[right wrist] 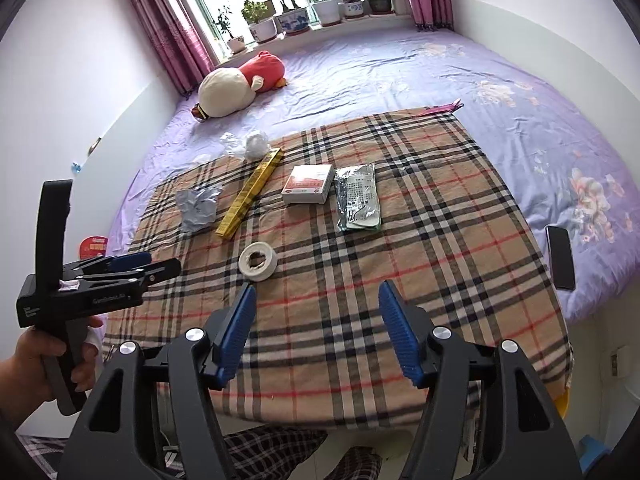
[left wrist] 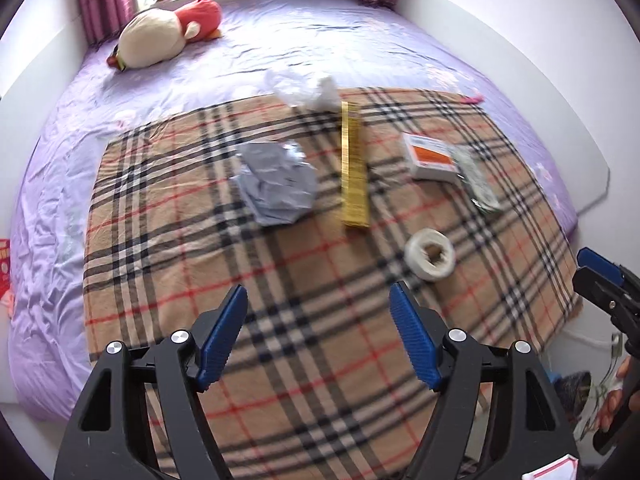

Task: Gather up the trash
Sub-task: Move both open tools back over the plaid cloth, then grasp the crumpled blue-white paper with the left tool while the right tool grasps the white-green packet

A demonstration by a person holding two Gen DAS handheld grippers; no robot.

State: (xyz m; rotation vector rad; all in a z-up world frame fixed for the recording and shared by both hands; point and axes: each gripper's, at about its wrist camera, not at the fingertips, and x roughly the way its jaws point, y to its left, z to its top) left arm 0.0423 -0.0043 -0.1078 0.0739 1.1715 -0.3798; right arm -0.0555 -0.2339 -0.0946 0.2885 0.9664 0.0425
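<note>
Several light scraps dot the plaid blanket (right wrist: 400, 240); the crumpled grey plastic bag (left wrist: 276, 184), centre frame, is soft, so pinch a raised fold. Left gripper (left wrist: 318, 334) and right gripper (right wrist: 316, 330) both gape, holding nothing.

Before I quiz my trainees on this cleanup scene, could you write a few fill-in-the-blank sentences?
1. The trash lies on a ____ blanket.
2. The long yellow box lies between the crumpled grey bag and the ____ box.
3. The plush toy lies near the ____.

Missing: plaid; white; window
</note>
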